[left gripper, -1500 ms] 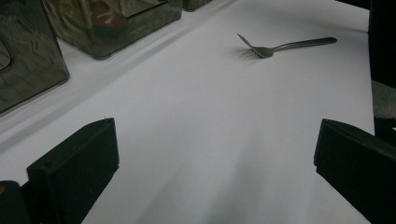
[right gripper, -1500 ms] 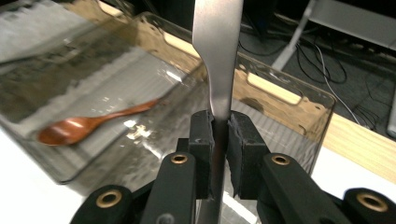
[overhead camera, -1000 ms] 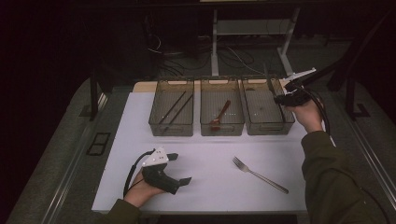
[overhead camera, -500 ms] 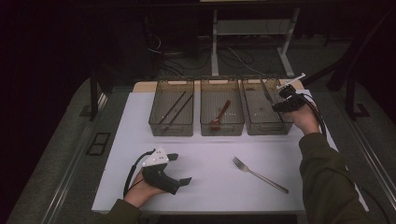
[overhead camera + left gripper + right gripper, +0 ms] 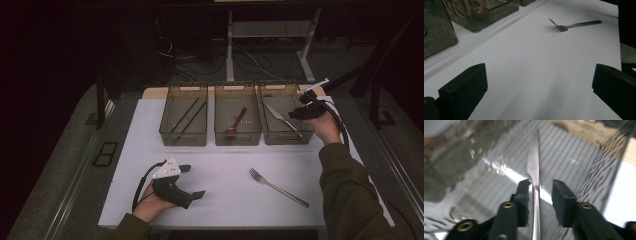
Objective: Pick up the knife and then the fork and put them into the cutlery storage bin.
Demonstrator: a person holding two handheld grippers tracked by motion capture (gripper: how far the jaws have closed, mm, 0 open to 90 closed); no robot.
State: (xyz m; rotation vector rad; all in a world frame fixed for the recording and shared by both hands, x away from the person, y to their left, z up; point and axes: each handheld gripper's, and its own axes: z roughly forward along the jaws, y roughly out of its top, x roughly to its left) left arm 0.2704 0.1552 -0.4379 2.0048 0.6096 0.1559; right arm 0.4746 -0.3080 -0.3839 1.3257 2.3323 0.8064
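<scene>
You are sorting cutlery by kind, and right now your right gripper (image 5: 300,111) is hanging over the rightmost bin (image 5: 285,137), where the knife (image 5: 281,119) is lying slantwise on the ribbed floor. In the right gripper view the knife (image 5: 534,182) is running up between the two black jaws, which have just been opening: there is a clear gap on the right side and the blade is sitting close against the left pad, so the pads are no longer pressing on it, and I judge you are letting it go rather than taking it up. You are keeping the gripper inside the bin walls as you release, probably so the knife settles flat in its own compartment instead of tipping over the rim. The other bins explain the scheme: the left bin (image 5: 183,134) is holding two dark sticks (image 5: 187,116), likely chopsticks, and the middle bin (image 5: 238,135) is holding a reddish-brown spoon (image 5: 235,123). The fork (image 5: 278,187) is lying alone on the white table (image 5: 150,150), near your side and apart from the bins, and looks like the piece left to sort. Your left gripper (image 5: 192,182) is resting on the table with its jaws spread wide and nothing between them, pointed toward the fork (image 5: 574,25), seemingly parked out of the way.
</scene>
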